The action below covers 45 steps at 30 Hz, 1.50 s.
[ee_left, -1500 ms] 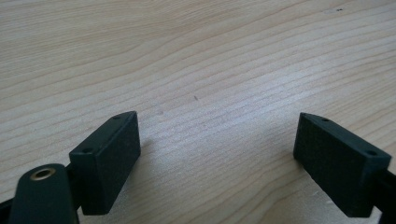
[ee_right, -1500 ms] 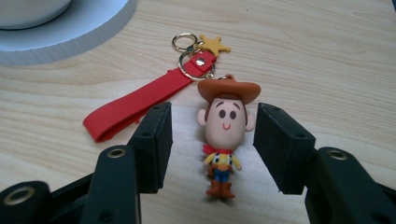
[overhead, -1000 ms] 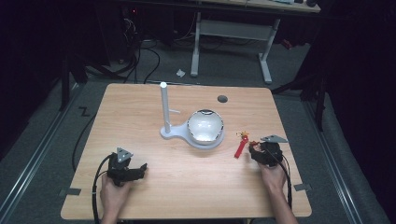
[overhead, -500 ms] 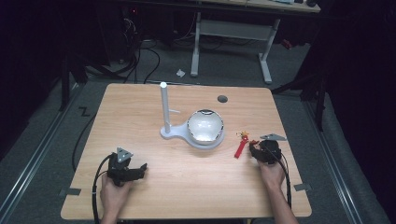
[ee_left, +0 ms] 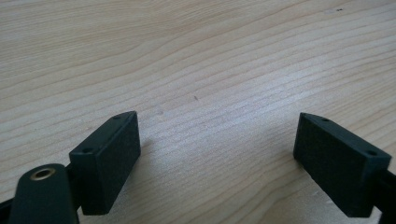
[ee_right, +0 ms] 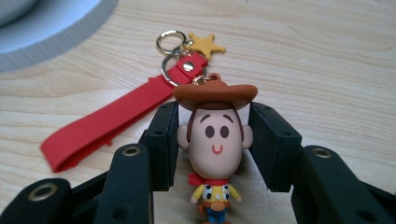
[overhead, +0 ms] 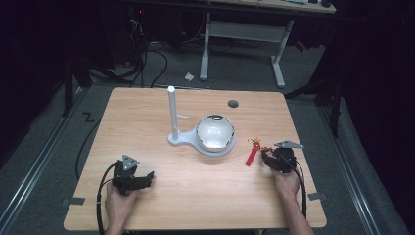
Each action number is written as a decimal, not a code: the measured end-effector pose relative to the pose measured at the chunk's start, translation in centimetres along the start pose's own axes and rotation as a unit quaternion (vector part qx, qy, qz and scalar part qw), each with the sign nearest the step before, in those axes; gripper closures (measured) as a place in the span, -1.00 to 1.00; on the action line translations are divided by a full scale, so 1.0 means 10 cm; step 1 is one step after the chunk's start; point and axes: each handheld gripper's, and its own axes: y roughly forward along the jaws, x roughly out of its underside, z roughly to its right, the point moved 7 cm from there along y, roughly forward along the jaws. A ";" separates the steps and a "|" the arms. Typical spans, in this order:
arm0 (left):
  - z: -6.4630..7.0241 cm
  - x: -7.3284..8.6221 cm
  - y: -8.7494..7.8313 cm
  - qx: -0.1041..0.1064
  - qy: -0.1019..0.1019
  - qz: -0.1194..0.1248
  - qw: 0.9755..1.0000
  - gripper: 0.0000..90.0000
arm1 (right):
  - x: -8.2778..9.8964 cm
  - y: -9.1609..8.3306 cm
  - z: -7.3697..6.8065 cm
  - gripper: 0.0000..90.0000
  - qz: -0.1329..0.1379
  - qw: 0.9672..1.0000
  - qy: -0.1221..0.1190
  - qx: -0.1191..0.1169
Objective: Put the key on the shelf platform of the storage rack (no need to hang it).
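at the bottom of the right gripper view, the right gripper (ee_right: 215,140) has its two black jaws closed on the head of a cowboy figure keychain (ee_right: 215,144), the pads pressing on both ears just under the brown hat brim; the jaws have just been closing, with the figure between them. the figure lies on its back on the wooden table (ee_right: 327,56), face up, its yellow shirt toward the lower edge of the frame. just beyond the hat, at upper centre, a red strap (ee_right: 102,126) runs down to the left, joined to gold rings and a small yellow star charm (ee_right: 205,44). the grey rim of a white stand base (ee_right: 56,35) curves across the upper left corner.

low in the high view, the left gripper (overhead: 131,177) sits at lower left in a hand (overhead: 117,203), well apart from the rest; in the left gripper view its jaws stand wide apart over bare wood, holding nothing. at right of centre, the right gripper holds the keychain, the strap pointing lower left. farther up, at the middle of the table, the stand carries a shiny bowl (overhead: 215,132) and an upright white post (overhead: 172,112).
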 end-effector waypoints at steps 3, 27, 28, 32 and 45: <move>0.00 0.00 0.00 0.000 0.000 0.000 1.000 -0.66 | -0.03 -0.07 -0.01 0.23 0.010 1.000 0.001 -0.008; 0.00 0.00 0.00 0.000 0.000 0.000 1.000 -0.67 | -0.26 -0.57 0.04 0.23 0.062 0.997 -0.006 -0.038; 0.00 0.00 0.00 0.000 0.000 0.000 1.000 -0.66 | -0.28 -0.60 0.04 0.23 0.065 0.997 -0.009 -0.038; 0.00 0.00 0.00 0.000 0.000 0.000 1.000 -0.66 | -0.32 -0.68 0.04 0.23 0.074 0.996 -0.011 -0.043; 0.00 0.00 0.00 0.001 0.000 -0.001 1.000 -0.66 | -0.52 -0.96 0.02 0.23 0.105 0.992 -0.018 -0.059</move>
